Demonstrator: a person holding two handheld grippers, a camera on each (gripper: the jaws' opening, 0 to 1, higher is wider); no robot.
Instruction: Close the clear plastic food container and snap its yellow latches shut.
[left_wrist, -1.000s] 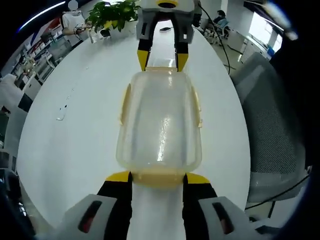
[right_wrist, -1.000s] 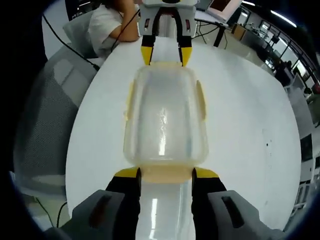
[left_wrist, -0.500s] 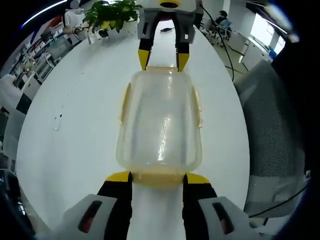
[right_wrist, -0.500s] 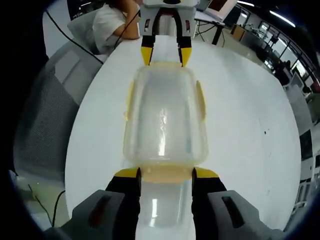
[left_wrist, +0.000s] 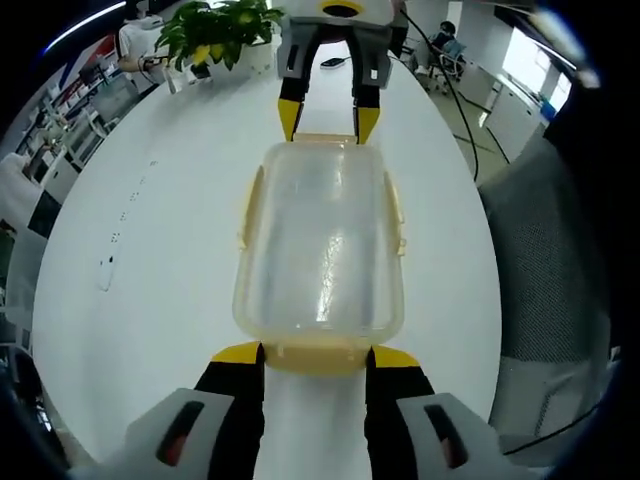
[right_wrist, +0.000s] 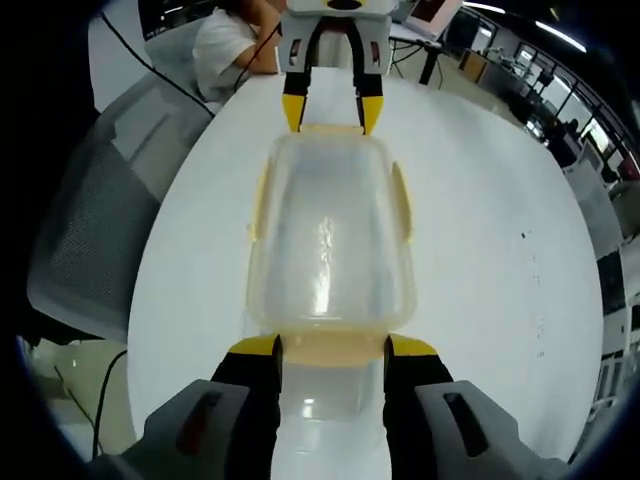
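The clear rectangular plastic food container with yellow latches (left_wrist: 320, 250) sits lidded over the white round desk (left_wrist: 150, 250), its place between the grippers unchanged from a second ago while the background has swung. The left gripper (left_wrist: 315, 356) and right gripper (right_wrist: 330, 347) each have fingers apart, bracketing opposite end latches. I judge nothing has snapped yet; whether they clamp, I cannot tell.

We are looking along the right gripper (right_wrist: 331, 347), whose yellow-tipped jaws are standing apart on either side of the near end latch (right_wrist: 331, 345) of the clear plastic food container (right_wrist: 330, 235). The lid is sitting on it, with yellow latches along both long sides. At the far end the left gripper (right_wrist: 331, 112) is reaching in, jaws spread at the rim. Everything is over a white table (right_wrist: 500, 260); a grey chair (right_wrist: 95, 200) is standing beside it, and a person (right_wrist: 228, 45) is sitting beyond.
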